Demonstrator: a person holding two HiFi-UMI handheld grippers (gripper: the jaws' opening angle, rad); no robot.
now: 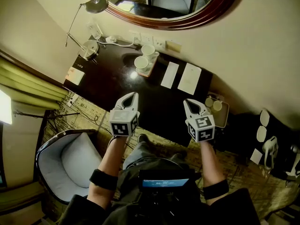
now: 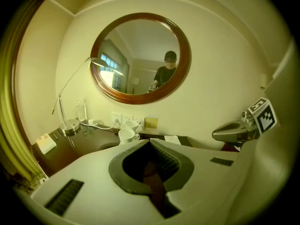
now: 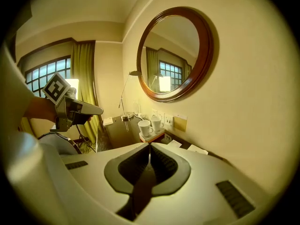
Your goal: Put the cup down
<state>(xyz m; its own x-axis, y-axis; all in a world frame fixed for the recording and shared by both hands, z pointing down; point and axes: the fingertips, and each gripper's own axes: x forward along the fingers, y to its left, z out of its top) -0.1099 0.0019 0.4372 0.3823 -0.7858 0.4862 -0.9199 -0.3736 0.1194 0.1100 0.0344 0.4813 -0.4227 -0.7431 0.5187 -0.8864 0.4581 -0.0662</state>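
Left claw [image 1: 134, 94] and right claw [image 1: 187, 101] are both closed and empty, over the desk's [image 1: 112, 90] near edge. Two cups [image 1: 141, 63] stand on a small tray [image 1: 148, 71] at its far edge, so nothing seems left to put down. Paper sheets [image 1: 189, 78] lie beside the tray and a lamp [image 1: 88, 48] stands at the left corner. Nothing blocks the way.

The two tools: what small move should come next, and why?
Probably carry the left tool forward toward the two white cups on the small tray at the back of the dark desk, opening it on the way. Both it and the right tool are shut and empty, well apart from the cups, so no cup is held yet.
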